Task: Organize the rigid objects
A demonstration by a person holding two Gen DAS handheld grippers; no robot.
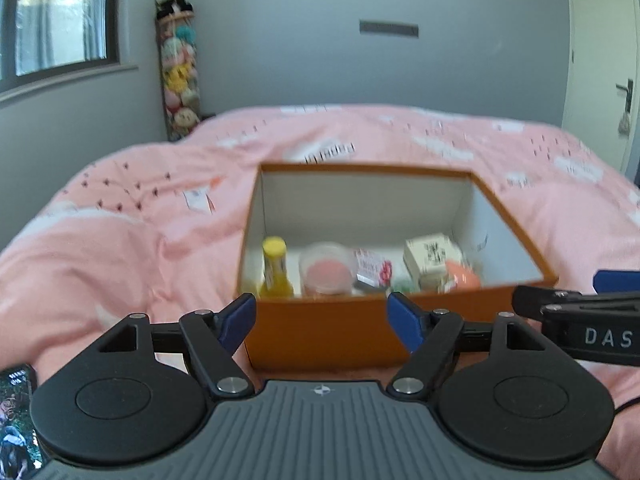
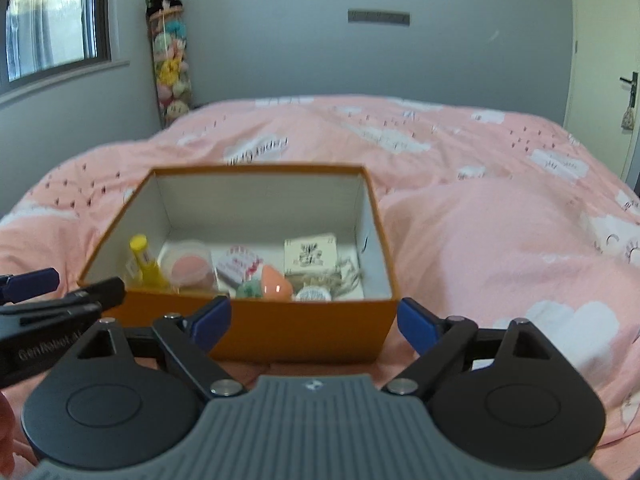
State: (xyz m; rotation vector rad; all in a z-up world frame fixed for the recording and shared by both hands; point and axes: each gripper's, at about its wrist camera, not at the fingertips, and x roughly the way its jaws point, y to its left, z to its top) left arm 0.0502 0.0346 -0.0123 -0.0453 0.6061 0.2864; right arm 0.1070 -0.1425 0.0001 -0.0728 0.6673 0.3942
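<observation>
Left gripper [image 1: 321,322] and right gripper [image 2: 314,326]: both spread wide, nothing between the blue pads, both hovering just in front of the orange box [image 2: 304,330] on the bed [image 2: 500,240]. Each gripper's side shows at the edge of the other's view.

Progress: looks nearly done or done. The box already holds the items: yellow bottle [image 1: 275,270] upright at the left wall, pink-lidded jar [image 1: 325,270] beside it, a red-and-white packet [image 2: 239,264], small cream carton [image 2: 310,255] at the right, orange egg-shaped piece [image 2: 275,285], a greenish item and a small round tin [image 2: 313,294] near the front wall. Blurry, so labels unreadable. No loose rigid objects visible on the pink duvet. What's left, if anything: tidying inside the box, or a lid, none in view.

Around: phone [image 1: 16,416] at lower left by the left gripper, plush-toy column [image 2: 168,56] in the corner, window, door on the right. Nothing blocks access; the box's front wall hides the nearest contents.
</observation>
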